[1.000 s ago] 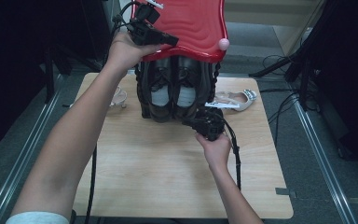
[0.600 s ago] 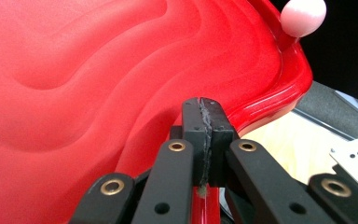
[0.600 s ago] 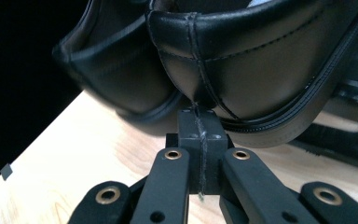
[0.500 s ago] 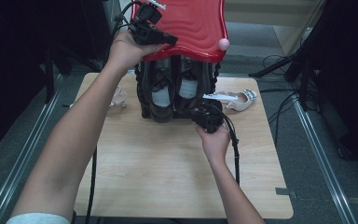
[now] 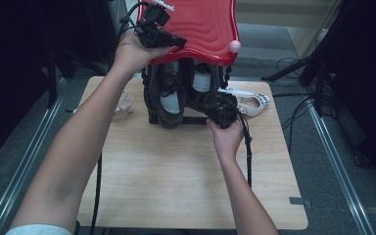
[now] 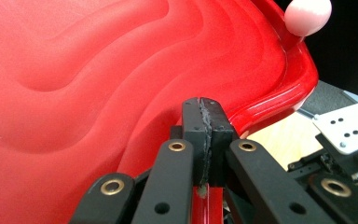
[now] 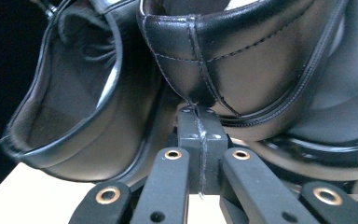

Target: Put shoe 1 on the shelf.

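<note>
A red wavy lid sits tilted over a black rack that holds two black leather shoes. My left gripper is shut on the lid's left rim, and a strip of red shows between its jaws. My right gripper is shut, its tip pressed against the back seam of the right black shoe. Whether it pinches the heel I cannot tell. The left black shoe stands beside it.
A pink ball sits at the lid's corner. A pale heeled shoe lies right of the rack and a light sandal left of it, both on the wooden table. Metal rails run along both sides.
My right gripper has moved left and up against the right shoe's heel, closer into the rack. The left hand and the lid have stayed put.
</note>
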Demonstrator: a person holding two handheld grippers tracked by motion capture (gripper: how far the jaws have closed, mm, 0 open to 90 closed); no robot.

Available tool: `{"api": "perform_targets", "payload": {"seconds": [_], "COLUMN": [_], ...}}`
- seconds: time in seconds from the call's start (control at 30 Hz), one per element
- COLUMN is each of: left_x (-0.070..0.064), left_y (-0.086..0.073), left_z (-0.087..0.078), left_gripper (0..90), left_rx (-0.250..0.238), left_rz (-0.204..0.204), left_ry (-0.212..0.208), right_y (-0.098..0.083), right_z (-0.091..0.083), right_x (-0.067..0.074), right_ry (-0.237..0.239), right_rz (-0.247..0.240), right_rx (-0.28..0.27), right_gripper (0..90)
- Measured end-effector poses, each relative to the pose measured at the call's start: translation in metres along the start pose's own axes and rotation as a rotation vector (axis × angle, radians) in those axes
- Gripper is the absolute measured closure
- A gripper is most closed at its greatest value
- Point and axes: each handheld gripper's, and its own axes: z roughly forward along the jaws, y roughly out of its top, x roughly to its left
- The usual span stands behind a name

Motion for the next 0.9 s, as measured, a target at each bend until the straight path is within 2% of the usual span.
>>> {"api": "perform_targets", "payload": {"seconds": [0.07,0.1,0.17,0.27,0.33,0.37,0.43,0.47,0.57,0.9], "left_x": [0.0,0.0,0.0,0.0,0.0,0.0,0.0,-0.001,0.0,-0.001], "left_y": [0.0,0.0,0.0,0.0,-0.001,0.0,0.0,0.0,-0.001,0.0], "left_z": [0.0,0.0,0.0,0.0,0.0,0.0,0.0,0.0,0.0,0.001], "left_gripper": [90.0,89.9,90.0,90.0,90.0,90.0,90.0,90.0,89.9,90.0], "left_rx": [-0.001,-0.002,-0.002,-0.001,-0.005,-0.002,-0.001,-0.001,0.003,0.008], "left_rz": [0.0,0.0,0.0,0.001,0.006,0.004,0.005,0.003,0.007,0.006], "left_ry": [-0.001,0.0,0.0,-0.001,0.001,0.002,0.003,0.004,0.007,0.022], "right_y": [0.002,0.004,0.006,0.006,0.001,-0.002,-0.004,-0.009,-0.017,-0.045], "right_z": [0.0,0.0,0.001,0.001,-0.002,-0.005,-0.006,-0.009,-0.013,-0.019], "right_x": [-0.002,-0.003,-0.007,-0.01,-0.01,-0.008,-0.007,-0.003,0.002,0.022], "right_ry": [-0.023,-0.065,-0.103,-0.126,-0.121,-0.097,-0.088,-0.067,-0.029,0.053], "right_rz": [-0.005,-0.004,0.0,0.014,-0.003,0.0,-0.008,-0.022,-0.022,-0.071], "right_rx": [-0.007,-0.012,-0.007,-0.005,-0.025,-0.02,-0.016,-0.008,0.008,0.042], "right_gripper": [90.0,90.0,90.0,90.0,90.0,90.0,90.0,90.0,90.0,90.0]}}
